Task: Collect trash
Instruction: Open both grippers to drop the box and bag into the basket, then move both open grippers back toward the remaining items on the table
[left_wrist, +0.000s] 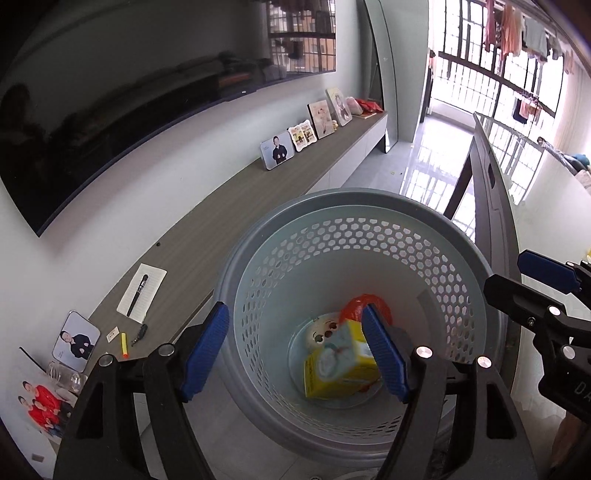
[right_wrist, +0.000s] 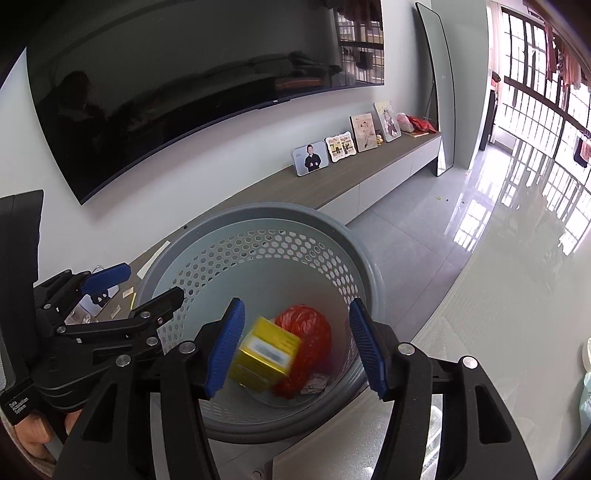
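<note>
Grey basket (right_wrist: 371, 275): one yellow box (right_wrist: 264, 354), one red bag (right_wrist: 310, 332), perhaps more.

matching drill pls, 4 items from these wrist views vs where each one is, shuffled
Items:
1. yellow box
2. pen
3. red bag
4. yellow marker

Places:
A. lying on the notepad on the shelf
B. in the basket, blurred in the right wrist view, beside the red bag
C. on the shelf beside a leaning photo
D. in the basket, partly behind the box

Pairs: 1-B, 2-A, 3-D, 4-C
</note>
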